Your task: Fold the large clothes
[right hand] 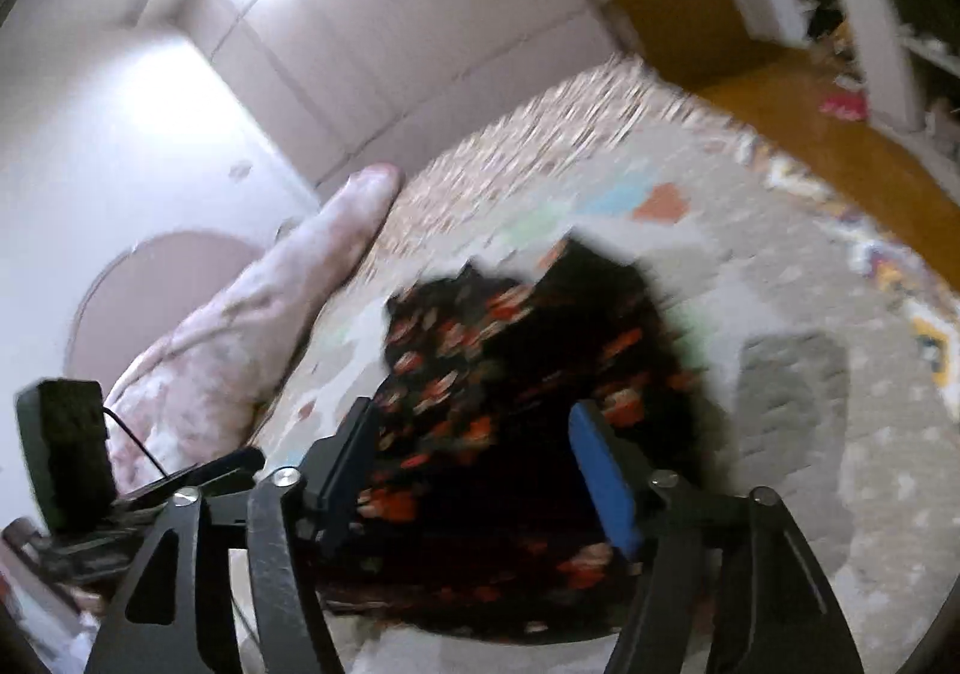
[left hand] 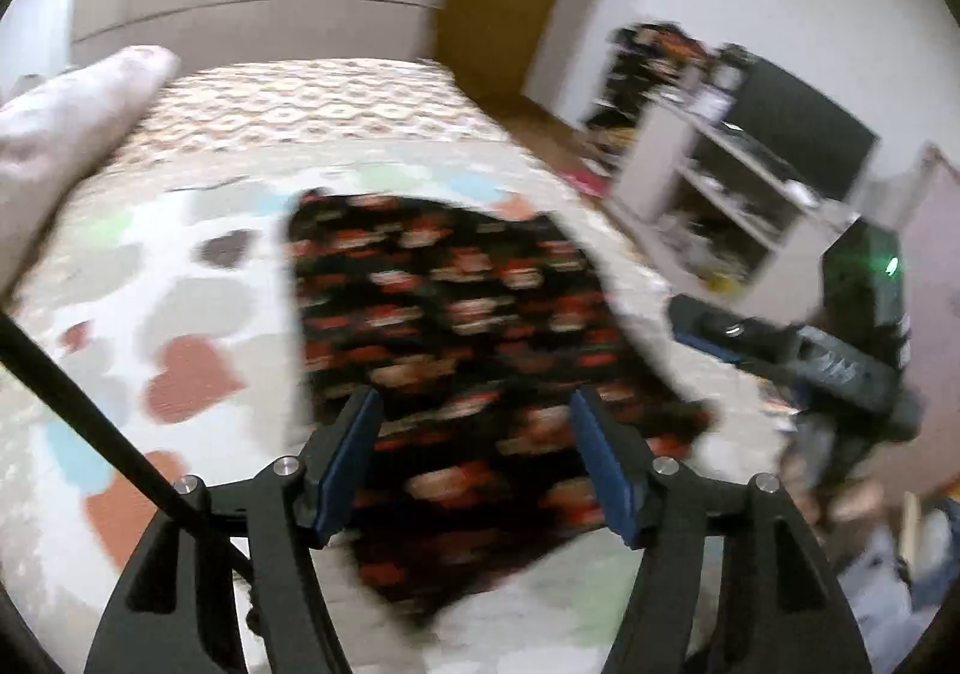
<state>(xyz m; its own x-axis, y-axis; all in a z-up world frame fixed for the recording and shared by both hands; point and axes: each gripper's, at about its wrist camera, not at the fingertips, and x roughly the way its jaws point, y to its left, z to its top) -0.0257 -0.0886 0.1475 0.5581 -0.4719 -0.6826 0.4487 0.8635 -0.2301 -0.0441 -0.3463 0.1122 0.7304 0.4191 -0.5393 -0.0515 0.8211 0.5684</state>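
Observation:
A black garment with a red and pink flower print (left hand: 456, 350) lies folded on the bed, blurred by motion. My left gripper (left hand: 474, 404) is open above its near end, nothing between the blue pads. My right gripper shows at the right of the left wrist view (left hand: 678, 323), beside the garment. In the right wrist view the garment (right hand: 510, 374) lies below my open right gripper (right hand: 474, 413), which is empty. My left gripper's body (right hand: 66, 452) shows at the lower left there.
The bed has a white cover with coloured hearts (left hand: 192, 374) and a patterned spread behind (left hand: 312, 104). A pink pillow (left hand: 66, 134) lies at the left. A white shelf unit with clutter (left hand: 720, 182) stands on the wooden floor at the right.

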